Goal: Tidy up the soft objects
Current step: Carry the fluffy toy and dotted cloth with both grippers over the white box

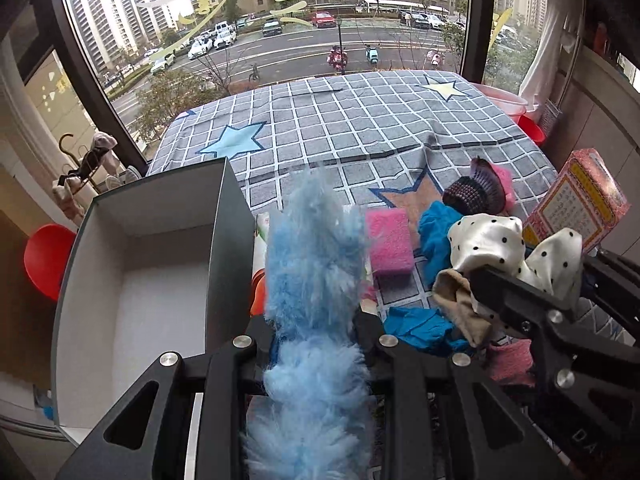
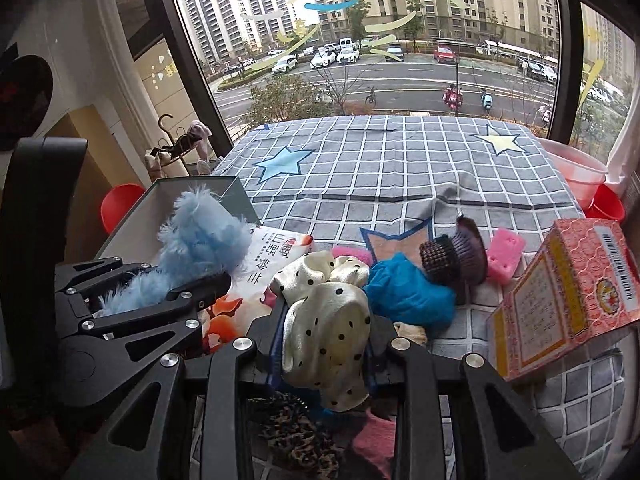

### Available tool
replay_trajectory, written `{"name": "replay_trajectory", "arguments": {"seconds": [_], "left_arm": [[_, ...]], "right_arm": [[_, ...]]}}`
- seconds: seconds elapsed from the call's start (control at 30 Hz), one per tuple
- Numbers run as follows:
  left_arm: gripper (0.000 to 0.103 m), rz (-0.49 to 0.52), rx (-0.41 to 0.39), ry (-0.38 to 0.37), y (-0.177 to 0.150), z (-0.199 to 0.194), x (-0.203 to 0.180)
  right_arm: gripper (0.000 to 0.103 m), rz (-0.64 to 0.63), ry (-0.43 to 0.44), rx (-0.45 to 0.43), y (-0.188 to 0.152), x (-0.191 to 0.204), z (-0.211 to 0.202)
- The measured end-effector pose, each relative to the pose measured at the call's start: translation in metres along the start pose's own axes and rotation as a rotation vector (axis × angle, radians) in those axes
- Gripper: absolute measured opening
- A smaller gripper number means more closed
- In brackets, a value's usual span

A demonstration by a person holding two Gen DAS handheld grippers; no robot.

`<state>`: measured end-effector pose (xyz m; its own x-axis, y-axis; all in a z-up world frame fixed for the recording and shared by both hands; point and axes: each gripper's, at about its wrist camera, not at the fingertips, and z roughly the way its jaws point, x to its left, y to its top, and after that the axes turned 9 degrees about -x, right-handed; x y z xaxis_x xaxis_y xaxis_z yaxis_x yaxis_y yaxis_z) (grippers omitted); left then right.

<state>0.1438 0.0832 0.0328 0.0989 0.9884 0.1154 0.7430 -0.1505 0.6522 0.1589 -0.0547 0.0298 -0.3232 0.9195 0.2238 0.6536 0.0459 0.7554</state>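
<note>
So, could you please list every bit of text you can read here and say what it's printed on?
"DA": partly cut-off letters on the right gripper body.
Chinese characters on the printed bag: too distorted to read reliably.
Pink box: fine print and barcode, too small to read.
Window decals: no legible words.

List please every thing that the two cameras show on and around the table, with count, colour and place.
fluffy blue feather piece: 1, light blue, clamped in the left gripper beside the box
open grey cardboard box: 1, grey outside, white inside, left edge of table
cream satin scrunchie with black dots: 1, clamped in the right gripper
pink sponge block: 1, pink, centre of the cloth
blue crumpled fabric: 1 heap, behind the scrunchie
dark purple ribbed scrunchie: 1, on the orange star
pink patterned carton: 1, right side, tilted
grey checked cloth with stars: 1, covers the table
left gripper: 1, black, shut
right gripper: 1, black, shut
</note>
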Motion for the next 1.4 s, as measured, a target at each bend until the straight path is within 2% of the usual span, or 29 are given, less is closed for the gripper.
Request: {"name": "replay_trajectory", "arguments": {"seconds": [0.4, 0.63, 0.9, 1.17, 1.4], "left_arm": [[0.028, -0.046, -0.007, 0.011, -0.007, -0.003, 0.032], [0.028, -0.134, -0.024, 0.002, -0.015, -0.018, 0.068], [0.028, -0.248, -0.017, 0.079, -0.041, -0.031, 0.128], [0.028, -0.276, 0.001, 0.112, -0.067, -0.033, 0.144], [0.028, -0.319, 0.012, 0.122, -0.076, -0.033, 0.163]], "right_arm": [[0.032, 0.03, 0.031, 0.058, -0.004, 0.016, 0.019], [0.032, 0.002, 0.072, 0.069, -0.003, 0.04, 0.025], [0.032, -0.062, 0.124, 0.059, 0.003, 0.078, 0.028], [0.032, -0.143, 0.201, 0.059, 0.0, 0.127, 0.028], [0.032, -0.241, 0.243, 0.063, -0.007, 0.169, 0.033]]}}
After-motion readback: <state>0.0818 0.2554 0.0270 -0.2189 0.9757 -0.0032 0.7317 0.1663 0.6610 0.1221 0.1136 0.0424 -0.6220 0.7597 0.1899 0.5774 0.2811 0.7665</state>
